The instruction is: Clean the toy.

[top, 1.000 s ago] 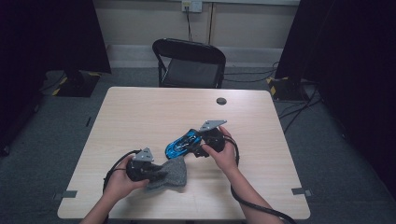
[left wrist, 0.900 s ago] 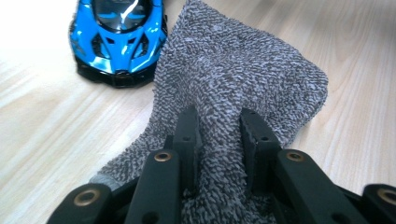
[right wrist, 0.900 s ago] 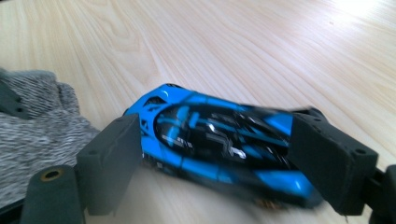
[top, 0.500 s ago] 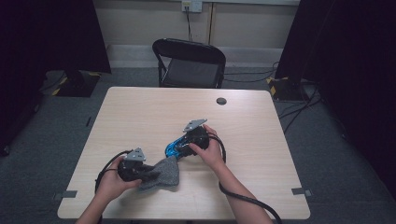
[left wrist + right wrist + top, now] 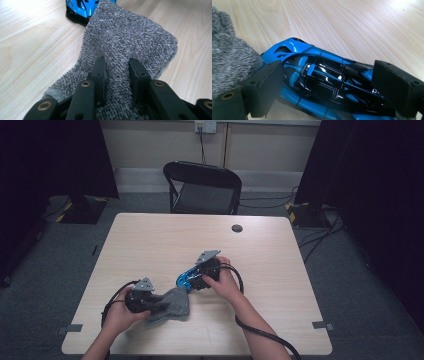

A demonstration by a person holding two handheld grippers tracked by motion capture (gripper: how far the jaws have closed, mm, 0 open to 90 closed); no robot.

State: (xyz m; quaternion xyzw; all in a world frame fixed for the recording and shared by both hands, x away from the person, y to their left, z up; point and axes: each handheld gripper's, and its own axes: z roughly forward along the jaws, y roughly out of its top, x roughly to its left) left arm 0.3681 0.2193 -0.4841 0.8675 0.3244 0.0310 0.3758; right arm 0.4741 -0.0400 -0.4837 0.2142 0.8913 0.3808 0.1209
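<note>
A glossy blue and black toy car lies on the wooden table, nose toward the grey cloth. My right gripper straddles the car; its jaws have just been opening and stand wide beside the car's flanks. In the high view the car sits just left of the right gripper. My left gripper is shut on a fold of the grey terry cloth, which drapes forward until its far edge meets the car. From above, the cloth lies right of the left gripper.
The table carries a small black round cap near its far edge. A black folding chair stands behind the table. The right gripper's cable trails off the near edge.
The right hand has brought the blue car left and down from a raised tilt onto the table beside the cloth. The left gripper has stayed put with the cloth.
</note>
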